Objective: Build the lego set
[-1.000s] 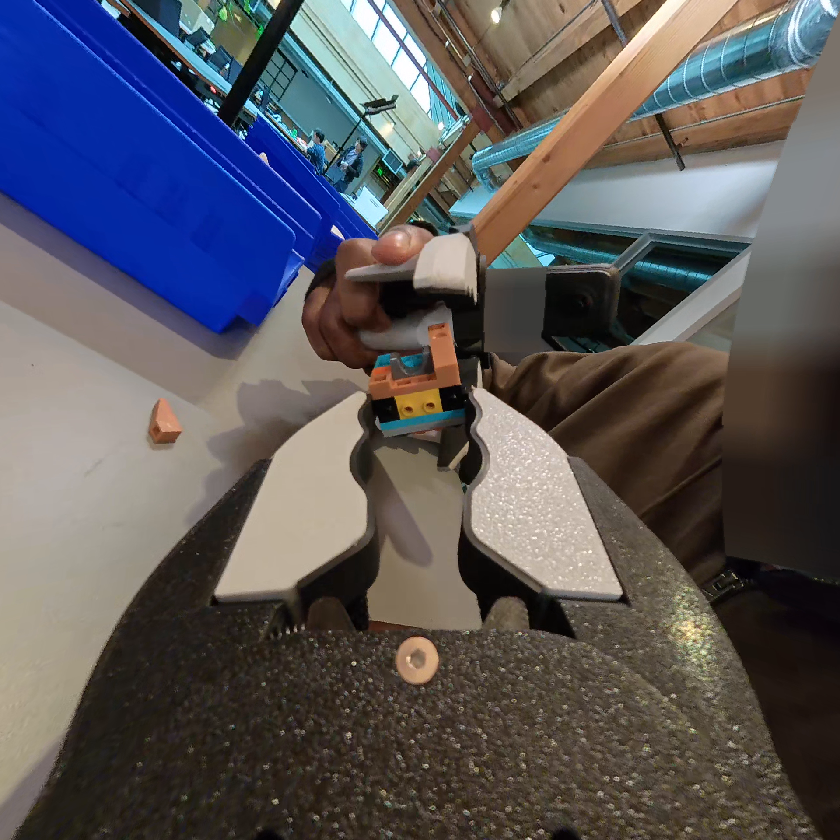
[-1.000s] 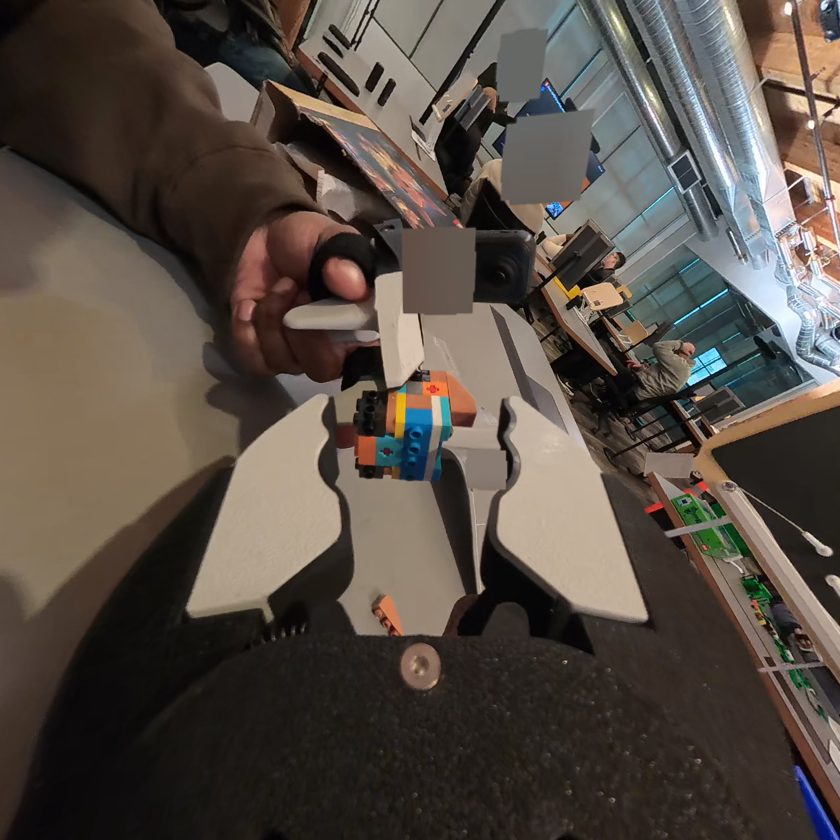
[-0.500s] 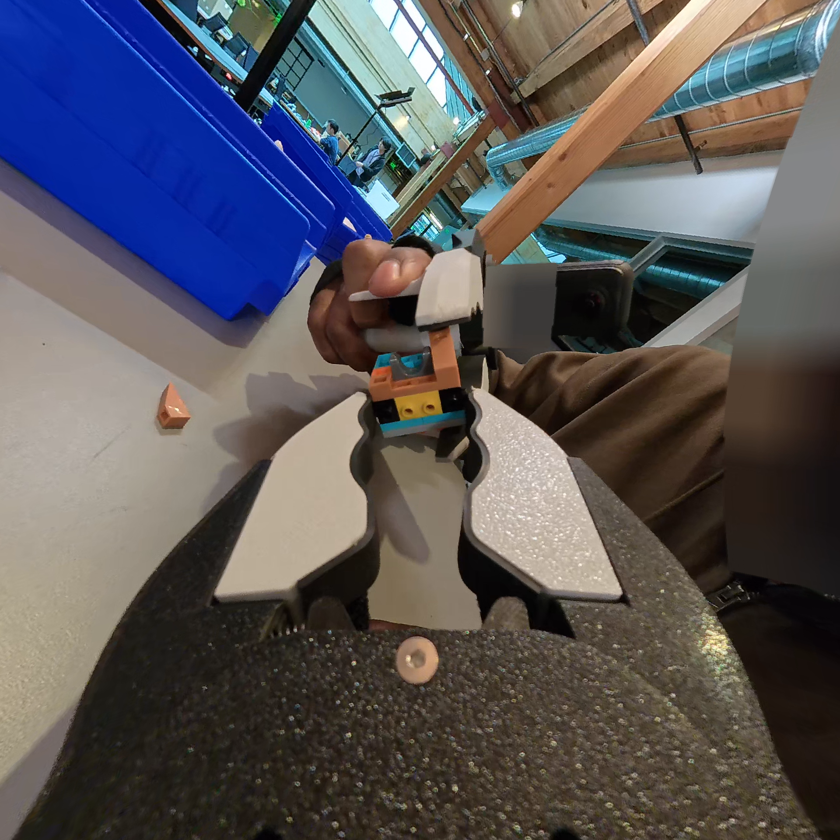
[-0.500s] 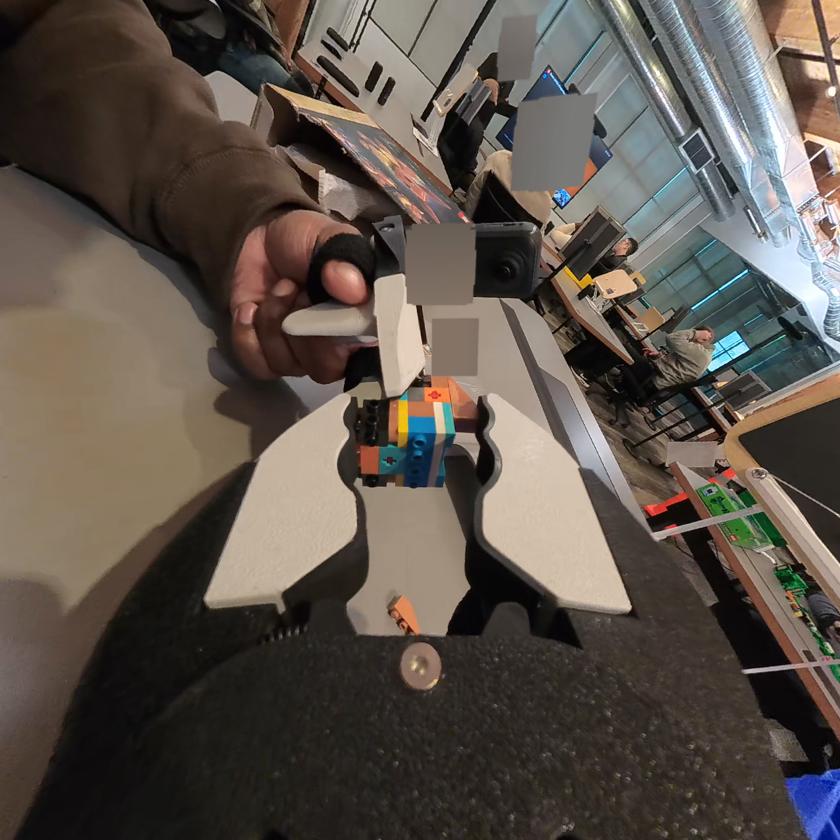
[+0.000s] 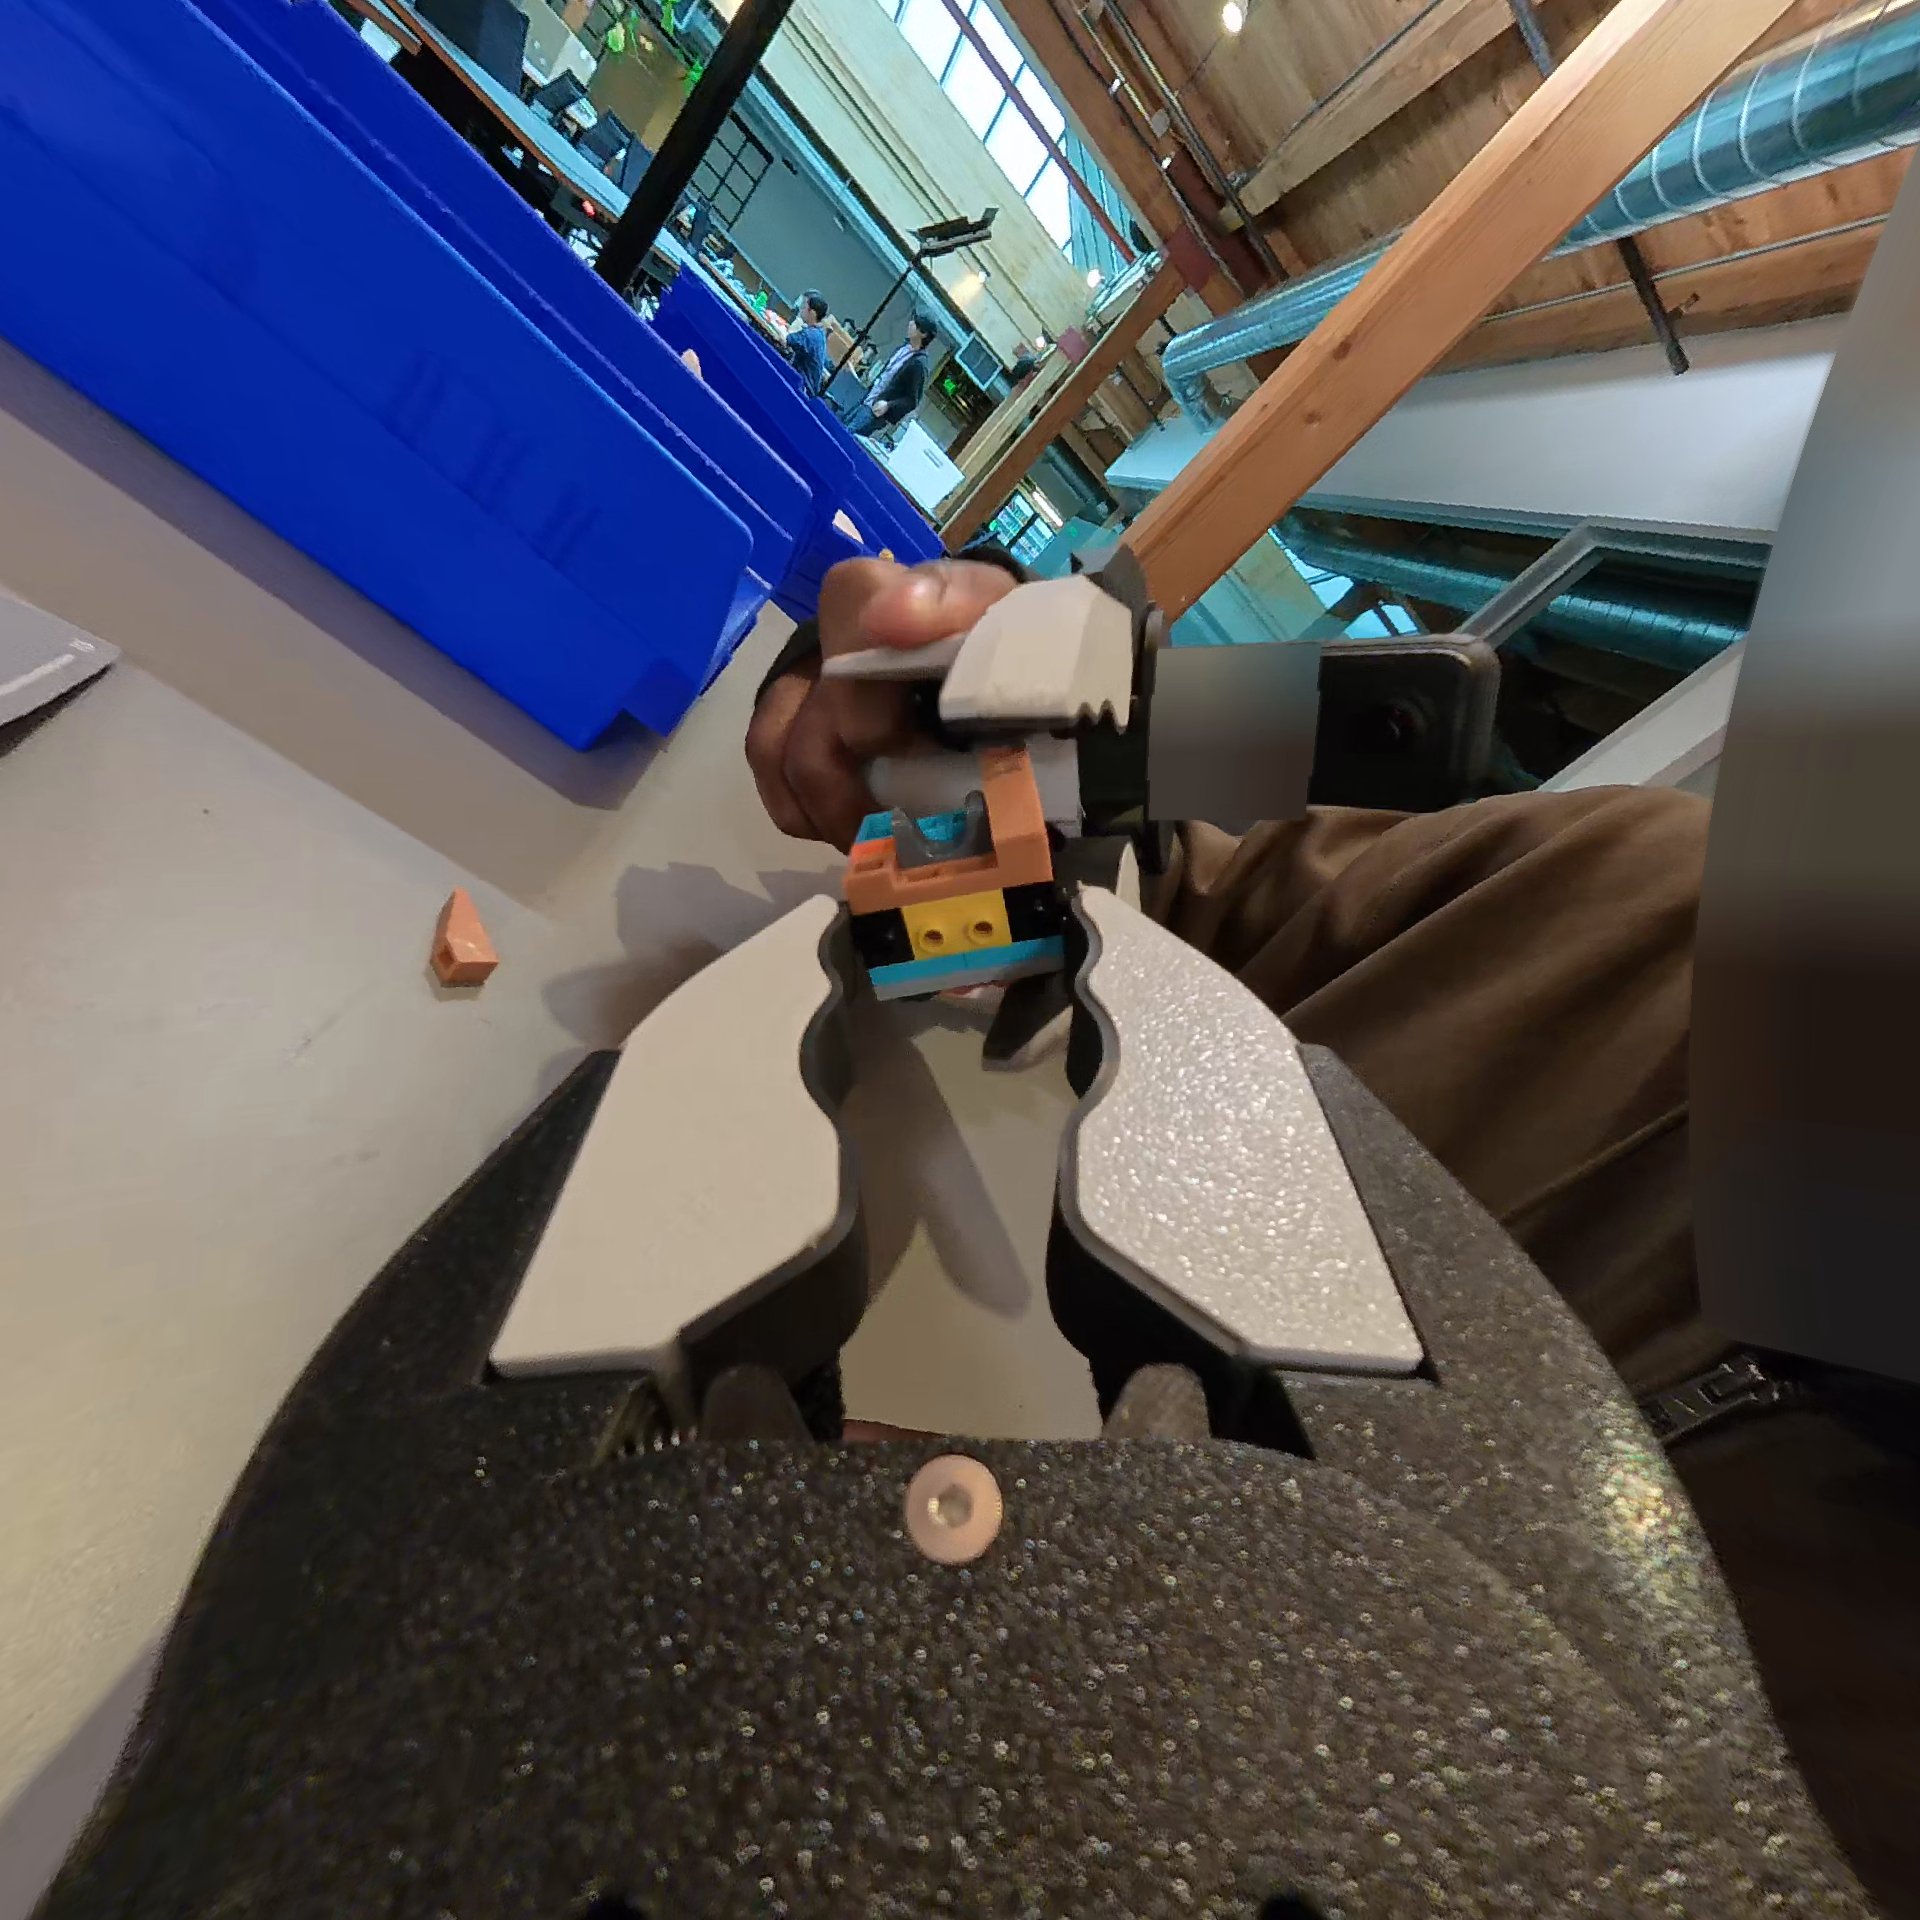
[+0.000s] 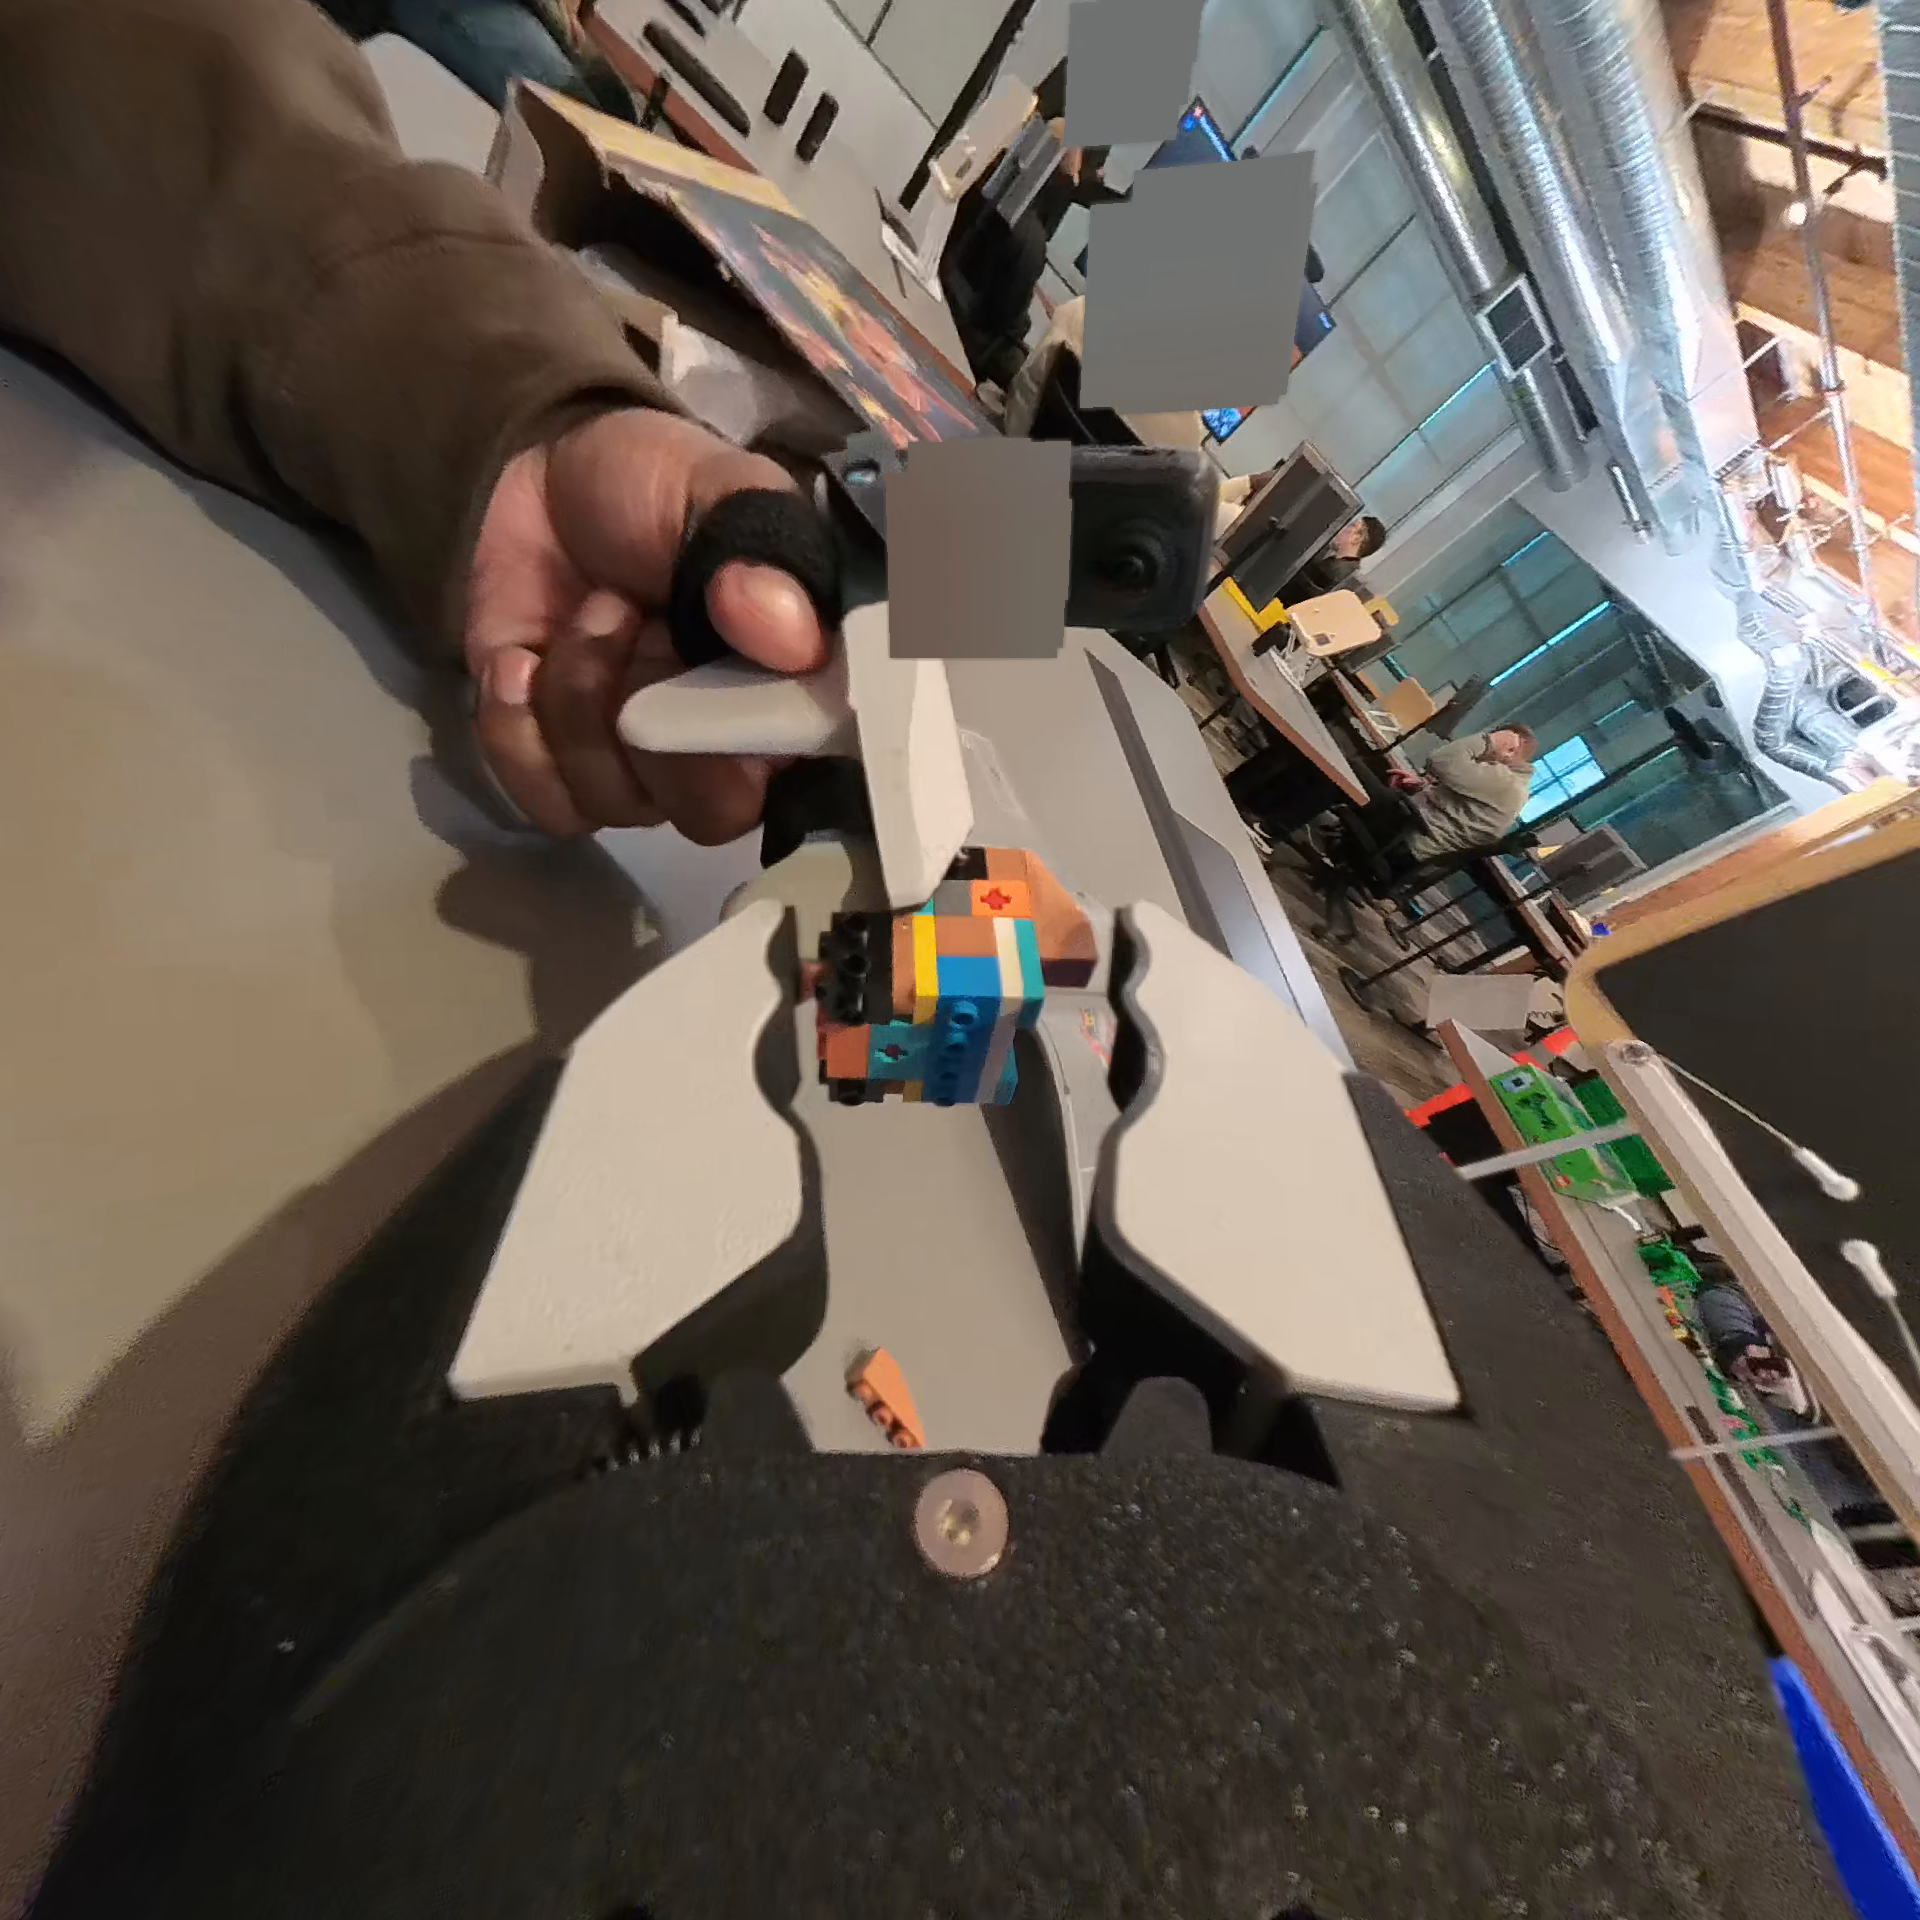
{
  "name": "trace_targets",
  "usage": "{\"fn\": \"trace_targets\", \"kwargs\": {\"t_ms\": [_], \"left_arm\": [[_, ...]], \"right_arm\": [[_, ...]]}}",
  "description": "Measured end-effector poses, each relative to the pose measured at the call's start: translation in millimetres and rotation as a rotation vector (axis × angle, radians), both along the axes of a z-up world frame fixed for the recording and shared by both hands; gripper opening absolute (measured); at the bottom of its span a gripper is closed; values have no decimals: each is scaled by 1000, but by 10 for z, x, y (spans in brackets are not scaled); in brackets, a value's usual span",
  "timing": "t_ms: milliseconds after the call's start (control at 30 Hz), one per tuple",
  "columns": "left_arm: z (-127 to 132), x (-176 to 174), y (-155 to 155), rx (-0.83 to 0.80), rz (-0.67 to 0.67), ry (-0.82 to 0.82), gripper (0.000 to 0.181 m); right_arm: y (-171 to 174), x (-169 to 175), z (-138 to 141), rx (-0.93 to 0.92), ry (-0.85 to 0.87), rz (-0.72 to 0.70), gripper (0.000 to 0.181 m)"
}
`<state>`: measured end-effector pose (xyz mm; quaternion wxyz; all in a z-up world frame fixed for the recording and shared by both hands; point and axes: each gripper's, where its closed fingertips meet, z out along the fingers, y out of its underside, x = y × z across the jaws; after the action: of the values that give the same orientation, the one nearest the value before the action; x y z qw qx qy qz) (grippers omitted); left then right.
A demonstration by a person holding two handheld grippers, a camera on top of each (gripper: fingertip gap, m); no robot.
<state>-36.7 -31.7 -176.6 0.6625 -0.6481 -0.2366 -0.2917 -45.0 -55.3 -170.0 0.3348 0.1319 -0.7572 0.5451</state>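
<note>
Pinching the lego build (image 5: 954, 914) in left jaws, right jaws seemingly spread, loose brick (image 5: 462, 937) nearby.

Left gripper (image 5: 961, 951) clamped shut, right gripper (image 6: 951, 982) parted, tips facing each other.

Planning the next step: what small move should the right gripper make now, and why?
Probably back the right gripper off the lego model toward the loose tan brick: the left gripper clamps the model, while the right's jaws only straddle it with gaps.
</note>
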Motion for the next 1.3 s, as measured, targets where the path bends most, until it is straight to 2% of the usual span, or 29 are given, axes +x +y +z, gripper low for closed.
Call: {"fn": "trace_targets", "kwargs": {"t_ms": [67,133,267,467,500,567,633,733,833,1133,1300], "left_arm": [[0,15,1,4,-11,-7,38],[3,30,2,10,-23,-10,38],[28,44,-8,29,-38,-17,38],[36,65,-18,27,-48,89,40],[39,67,-32,20,-45,137,41],[57,53,-81,-9,-22,281,54],[145,-19,-152,-29,73,509,58],[315,-43,-229,-44,230,900,55],[286,64,-191,-99,236,1152,51],[266,183,-157,-65,201,1220,28],[249,206,-141,-72,193,1239,26]], "right_arm": [[6,-8,-15,20,3,-2,65],[20,3,13,6,-13,11,66],[20,44,26,2,19,24,51],[29,47,51,-26,-9,32,50],[42,45,79,-49,-31,36,50],[74,29,138,-91,-81,43,50],[97,18,182,-120,-121,47,50],[97,43,217,-143,-151,64,50],[71,97,202,-132,-151,87,49],[2,242,139,-96,-155,152,49],[-10,263,134,-98,-157,163,49]]}}
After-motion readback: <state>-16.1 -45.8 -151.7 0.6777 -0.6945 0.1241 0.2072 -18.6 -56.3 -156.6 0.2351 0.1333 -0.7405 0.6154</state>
